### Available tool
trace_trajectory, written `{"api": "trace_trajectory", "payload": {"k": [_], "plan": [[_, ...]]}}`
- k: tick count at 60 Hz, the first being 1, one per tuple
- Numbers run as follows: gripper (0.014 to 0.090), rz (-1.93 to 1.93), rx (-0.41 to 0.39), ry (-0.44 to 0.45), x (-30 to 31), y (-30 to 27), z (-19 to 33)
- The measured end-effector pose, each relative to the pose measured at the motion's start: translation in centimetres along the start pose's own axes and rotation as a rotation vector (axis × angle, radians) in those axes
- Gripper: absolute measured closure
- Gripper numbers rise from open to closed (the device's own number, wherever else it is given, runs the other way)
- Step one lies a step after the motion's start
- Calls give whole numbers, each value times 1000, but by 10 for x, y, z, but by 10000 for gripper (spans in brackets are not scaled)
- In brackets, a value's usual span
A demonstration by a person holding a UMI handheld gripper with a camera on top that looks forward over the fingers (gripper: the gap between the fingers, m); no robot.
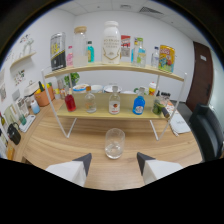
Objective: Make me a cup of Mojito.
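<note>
Gripper view, and the landmark is the clear glass cup [114, 143], a smooth round tumbler standing upright on the pale wood-grain desk [55, 145]. It looks to hold only a trace of clear liquid at the bottom, though that is hard to tell. The gripper [114, 162] sits just short of the cup, its two wedge-shaped fingers [83, 162] spread wide apart, dark at the tips and white behind, holding nothing; the cup stands just ahead of the gap between them, not touched.

Behind the cup rises a two-tier shelf [120, 68] with curved wooden boards on thin white wire legs. On the lower board, directly beyond the cup, a clear bottle with a red label [114, 103]; left of that a bottle of pinkish liquid [90, 101], then a red bottle [70, 102]; to the right a blue bottle [139, 104] and a green one [159, 105]. Up top, a big white plastic bottle [111, 43] stands above the cup, with a dark printed can [58, 51] well left and a yellow tin [166, 58] far right.
</note>
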Motion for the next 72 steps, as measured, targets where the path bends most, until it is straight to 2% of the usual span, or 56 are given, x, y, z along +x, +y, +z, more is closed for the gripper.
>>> {"api": "trace_trajectory", "payload": {"k": [15,29,42,60,72], "plan": [[202,-5,13,7,-5,-4,-10],[198,7,-24,-3,-4,23,-23],[195,4,-59,5,46,41,-22],[202,64,-4,22,133,-21,26],[208,54,12,-1,162,-64,76]]}}
